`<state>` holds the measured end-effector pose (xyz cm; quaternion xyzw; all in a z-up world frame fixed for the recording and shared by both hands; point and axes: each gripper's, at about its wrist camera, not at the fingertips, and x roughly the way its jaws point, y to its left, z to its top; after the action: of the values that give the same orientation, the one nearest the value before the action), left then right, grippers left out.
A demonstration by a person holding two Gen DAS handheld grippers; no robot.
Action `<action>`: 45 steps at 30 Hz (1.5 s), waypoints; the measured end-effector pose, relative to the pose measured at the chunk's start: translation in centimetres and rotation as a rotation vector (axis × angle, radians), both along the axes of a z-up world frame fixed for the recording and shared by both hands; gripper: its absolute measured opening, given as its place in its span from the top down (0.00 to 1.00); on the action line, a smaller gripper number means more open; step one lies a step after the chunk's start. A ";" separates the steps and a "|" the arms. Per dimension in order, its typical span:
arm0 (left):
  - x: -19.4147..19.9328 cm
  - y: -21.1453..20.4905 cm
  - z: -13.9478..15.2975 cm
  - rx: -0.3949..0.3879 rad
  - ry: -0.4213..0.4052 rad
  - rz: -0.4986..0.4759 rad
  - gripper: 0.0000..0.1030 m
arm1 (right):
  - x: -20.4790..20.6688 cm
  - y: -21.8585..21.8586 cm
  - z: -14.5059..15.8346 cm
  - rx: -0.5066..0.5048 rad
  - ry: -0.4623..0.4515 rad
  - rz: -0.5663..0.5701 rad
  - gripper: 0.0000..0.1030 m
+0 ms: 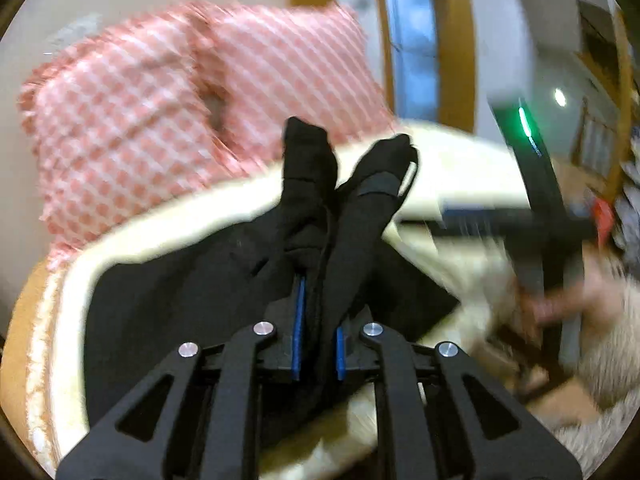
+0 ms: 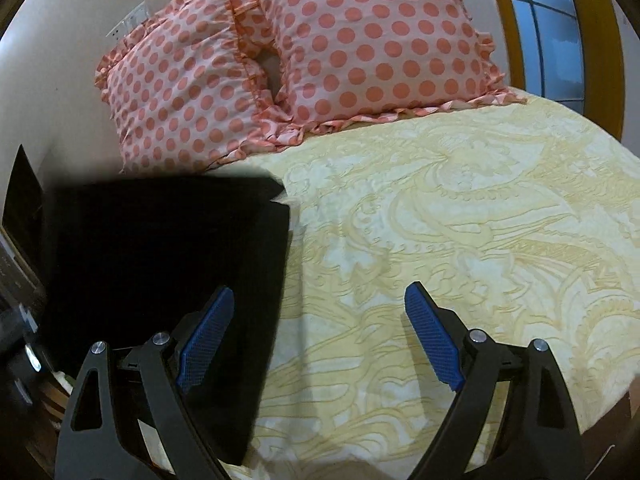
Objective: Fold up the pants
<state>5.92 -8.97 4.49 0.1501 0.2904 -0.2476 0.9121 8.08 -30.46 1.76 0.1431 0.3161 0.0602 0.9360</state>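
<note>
**Soft indoor light, one view smeared, one sharp**

Left wrist view: heavy motion blur across the pillows (image 1: 192,92), worst toward 3 o'clock; green lamp glow (image 1: 523,120) at 2 o'clock. Right wrist view: crisp, evenly lit, bluish daylight from window (image 2: 548,28) at 1 o'clock, faint shadows on bedspread (image 2: 460,208). Pants (image 2: 160,264) featureless black. Fisheye bending, dark vignette at rims.
</note>
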 end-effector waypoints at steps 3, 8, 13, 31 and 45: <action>-0.1 -0.5 -3.0 0.052 0.039 0.001 0.87 | -0.1 -0.6 0.4 0.017 -0.007 -0.018 0.13; 0.6 1.1 -2.1 -0.040 0.071 0.009 0.81 | -0.5 -0.9 2.2 0.002 -0.068 -0.045 0.13; -2.5 4.4 0.6 -0.169 0.032 0.009 0.37 | -0.1 0.9 4.0 -0.019 -0.121 0.026 0.13; 0.9 12.2 -3.8 -0.121 0.080 0.439 0.03 | 1.1 9.4 -0.7 -0.225 0.100 0.223 0.14; 0.0 12.8 -4.0 -0.165 0.035 0.397 0.02 | 9.8 3.9 0.7 0.047 0.183 0.210 0.17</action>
<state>5.96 3.82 0.44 0.0105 0.3090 -0.0886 0.9469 17.87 -26.54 2.50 0.1362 0.4117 0.1522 0.8881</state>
